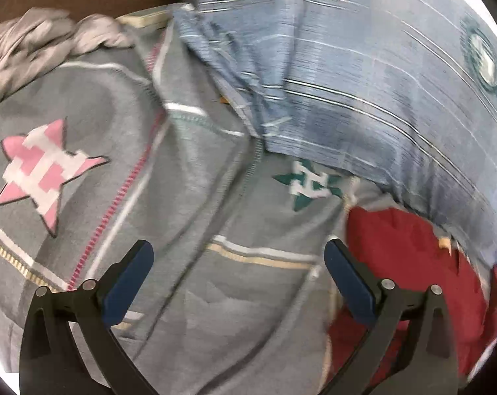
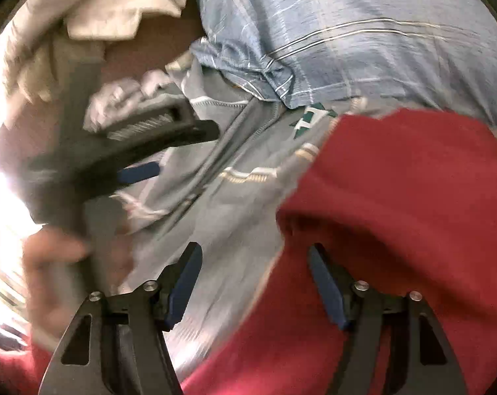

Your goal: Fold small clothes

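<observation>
Two grippers hang over a bed sheet point(image 1: 196, 177) crowded with cloth. The left gripper point(image 1: 238, 256) has its jaws spread wide with nothing between the pads; under it lies bare grey sheet, crossed by a white-and-tan stripe point(image 1: 265, 256). The right gripper point(image 2: 255, 263) also stands released, its pads clear of any cloth, though a fold of the red garment point(image 2: 396, 197) lies just under and beyond its right finger.

That red garment is bunched, not flat. Its upper edge runs close below the blue plaid cloth point(image 2: 347, 33), and its left edge falls across the sheet beside a green star point(image 2: 311, 117). In the left view the same garment fills the lower right, just beside the right pad.

Open room is the grey strip between the red garment and a pink star point(image 1: 47, 171) further left. The plaid cloth closes off the top and right. A crumpled pale cloth point(image 1: 34, 46) sits at the sheet's far left edge, with brown floor behind it. In the right view a blurred hand point(image 2: 61, 273) holds the left gripper's handle at the left.
</observation>
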{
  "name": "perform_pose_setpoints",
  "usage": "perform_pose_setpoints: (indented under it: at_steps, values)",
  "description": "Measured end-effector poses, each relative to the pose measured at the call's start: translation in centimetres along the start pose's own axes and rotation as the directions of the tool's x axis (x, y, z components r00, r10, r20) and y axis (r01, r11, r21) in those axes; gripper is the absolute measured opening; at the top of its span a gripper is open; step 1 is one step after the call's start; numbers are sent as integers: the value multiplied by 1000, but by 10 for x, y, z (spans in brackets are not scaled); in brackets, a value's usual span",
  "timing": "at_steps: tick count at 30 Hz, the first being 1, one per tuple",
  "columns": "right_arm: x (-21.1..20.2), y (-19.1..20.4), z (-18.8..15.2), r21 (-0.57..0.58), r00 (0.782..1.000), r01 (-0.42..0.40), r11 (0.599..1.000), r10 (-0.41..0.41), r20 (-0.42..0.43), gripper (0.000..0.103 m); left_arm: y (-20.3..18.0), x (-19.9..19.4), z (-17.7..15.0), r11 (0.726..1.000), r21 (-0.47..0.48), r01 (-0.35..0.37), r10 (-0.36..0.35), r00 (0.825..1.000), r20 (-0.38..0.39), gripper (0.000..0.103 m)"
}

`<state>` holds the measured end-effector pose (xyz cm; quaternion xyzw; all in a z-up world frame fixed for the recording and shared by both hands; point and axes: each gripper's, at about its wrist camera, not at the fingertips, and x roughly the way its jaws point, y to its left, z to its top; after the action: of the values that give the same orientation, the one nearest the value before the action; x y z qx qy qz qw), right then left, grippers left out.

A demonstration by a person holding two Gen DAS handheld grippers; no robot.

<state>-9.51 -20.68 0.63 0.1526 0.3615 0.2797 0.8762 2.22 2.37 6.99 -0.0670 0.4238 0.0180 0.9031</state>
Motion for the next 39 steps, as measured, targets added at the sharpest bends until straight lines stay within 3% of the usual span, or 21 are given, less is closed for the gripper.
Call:
perform_pose_setpoints:
  at_steps: [3,5,7,9,11,13,15,16,20,21,22,26,27,28,29,31,33,34,38,39]
  values:
    - [-53,-12,7,10,991,78,997,-79,113,69,-18,-2,-7,998,57,32,-32,999,2,103]
    - [-74,-25,18,31,962,202,979,-205,182,68,-33,-1,-12,993,106,50,-50,999,-6,103]
    - [-71,-45,36,55,920,356,933,-360,154,56,-48,5,-19,986,158,48,-45,999,-24,103]
    - [-54,-57,48,36,902,410,911,-411,130,42,-60,14,-27,979,202,21,-11,999,-49,103]
    - [-27,-72,55,23,887,459,888,-459,56,42,-69,24,-34,963,268,-23,46,996,-80,103]
    - [4,-92,58,26,844,535,844,-534,-39,41,-78,30,-39,943,329,-51,83,993,-82,103]
    - [6,-95,60,15,831,555,831,-556,29,40,-81,30,-40,934,350,-70,97,994,-59,103]
    - [5,-94,60,11,826,564,826,-564,22,41,-82,30,-41,930,360,-78,104,993,-53,103]
    - [-26,-88,51,36,839,544,838,-545,9,43,-78,25,-39,936,346,-65,89,995,-53,103]
    - [-41,-86,44,30,828,560,828,-561,18,45,-78,23,-38,939,338,-63,83,995,-47,103]
    - [-49,-84,38,29,808,588,809,-588,25,49,-77,20,-35,944,325,-55,70,997,-33,103]
    - [-92,-112,15,107,691,716,689,-722,26,53,-78,-1,-30,961,275,23,-31,999,22,103]
    - [-92,-122,13,125,683,725,678,-731,2,55,-80,-4,-30,962,269,46,-56,998,31,103]
    - [-92,-134,11,141,685,725,675,-728,-37,55,-83,-7,-31,961,268,71,-82,996,30,103]
    - [-98,-140,9,154,715,694,703,-698,-35,55,-87,-7,-33,957,273,96,-105,994,17,103]
    - [-116,-139,10,177,742,666,725,-669,-53,55,-95,-3,-36,949,283,139,-137,990,-27,103]
    - [-142,-138,13,214,750,648,731,-662,-9,56,-99,1,-40,949,276,152,-145,988,-45,103]
    - [-159,-139,16,231,724,668,708,-690,20,61,-101,2,-41,949,276,150,-142,989,-47,103]
    - [-213,-169,35,297,538,798,525,-842,43,81,-106,0,-42,946,288,146,-139,989,-43,103]
    - [-218,-180,39,306,517,812,498,-856,21,85,-107,-1,-42,946,290,148,-143,989,-39,103]
